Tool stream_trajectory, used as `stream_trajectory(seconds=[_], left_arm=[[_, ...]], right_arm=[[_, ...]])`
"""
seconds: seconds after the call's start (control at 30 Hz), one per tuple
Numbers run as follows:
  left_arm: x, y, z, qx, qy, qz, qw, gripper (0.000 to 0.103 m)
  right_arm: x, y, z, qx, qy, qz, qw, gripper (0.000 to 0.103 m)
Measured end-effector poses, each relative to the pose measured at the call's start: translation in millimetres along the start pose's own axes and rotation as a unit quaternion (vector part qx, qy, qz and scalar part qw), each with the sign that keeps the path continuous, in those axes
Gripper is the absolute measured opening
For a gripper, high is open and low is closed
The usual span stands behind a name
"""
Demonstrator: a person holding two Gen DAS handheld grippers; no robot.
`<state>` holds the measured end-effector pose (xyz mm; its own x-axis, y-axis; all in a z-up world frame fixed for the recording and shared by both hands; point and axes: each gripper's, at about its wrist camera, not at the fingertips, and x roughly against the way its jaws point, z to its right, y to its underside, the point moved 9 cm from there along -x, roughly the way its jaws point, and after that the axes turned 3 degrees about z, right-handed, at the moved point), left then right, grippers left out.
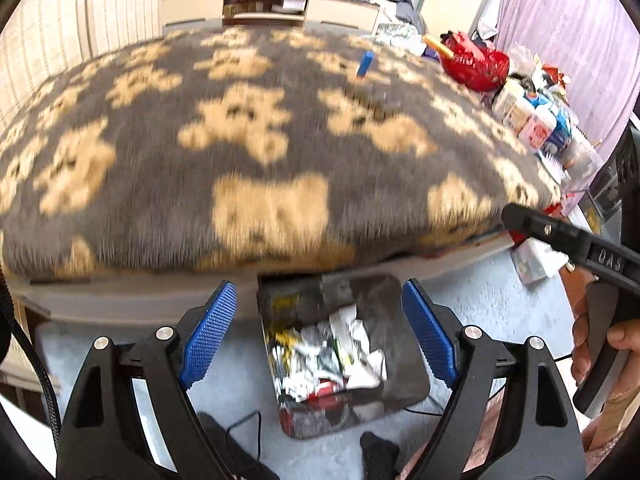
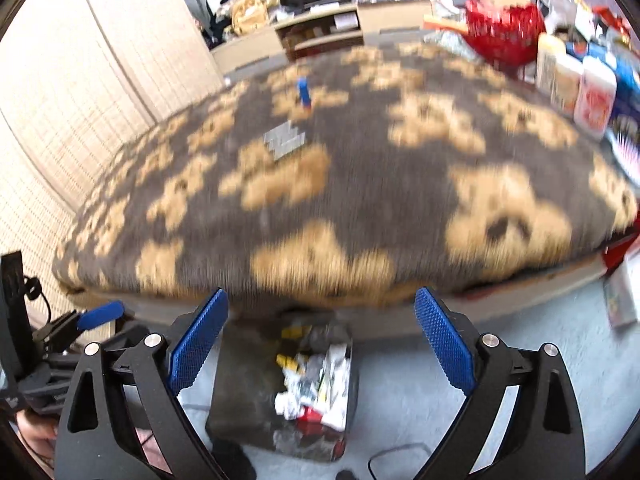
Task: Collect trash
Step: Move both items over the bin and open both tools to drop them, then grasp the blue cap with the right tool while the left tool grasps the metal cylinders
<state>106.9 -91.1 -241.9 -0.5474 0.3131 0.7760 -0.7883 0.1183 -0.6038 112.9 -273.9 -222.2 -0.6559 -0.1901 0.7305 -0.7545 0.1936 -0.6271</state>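
We hold two grippers. Our left gripper [image 1: 318, 330] and right gripper [image 2: 322, 342] both have bumpy blue fingers spread wide, pinching nothing. One square bin [image 1: 394, 344] sits on the pale carpet below them, full of crumpled wrappers [image 1: 340, 354]. One small blue thing [image 1: 365, 63], maybe a box, stands on the fuzzy bear blanket [image 1: 256, 152].

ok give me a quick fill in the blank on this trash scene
1. Both claws, left and right, are ____.
2. The grey bin of crumpled wrappers stands on the ____.
3. The small upright block on the paw-print blanket is ____.
4. The mesh basket is ____.

Answers: open; floor; blue; red
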Motion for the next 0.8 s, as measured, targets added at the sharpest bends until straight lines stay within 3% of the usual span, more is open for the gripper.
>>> stream_trajectory(seconds=[0.2,0.3,0.5,0.57,0.7,0.8], left_arm=[[-15,-52,2,0.0,-0.003,0.021,0.9998,0.08],[-29,-76,4,-0.007,-0.008,0.03,0.9995,0.086],[-60,-107,-1,-0.008,-0.012,0.027,0.9995,0.087],[-71,-117,-1,-0.004,-0.008,0.025,0.9997,0.087],[-85,-128,8,-0.015,0.003,0.022,0.9996,0.087],[-96,-132,18,-0.026,0.012,0.017,0.9994,0.087]], right_arm=[[-25,-61,-1,0.011,-0.007,0.014,1.0,0.095],[-44,-89,0,0.009,-0.014,0.021,1.0,0.095],[-82,-132,-5,0.007,-0.024,0.03,0.999,0.093],[-98,-147,-8,0.009,-0.026,0.033,0.999,0.086],[-131,-163,-13,0.004,-0.046,0.017,0.999,0.056],[-152,-172,-16,0.014,-0.043,0.011,0.999,0.05]])
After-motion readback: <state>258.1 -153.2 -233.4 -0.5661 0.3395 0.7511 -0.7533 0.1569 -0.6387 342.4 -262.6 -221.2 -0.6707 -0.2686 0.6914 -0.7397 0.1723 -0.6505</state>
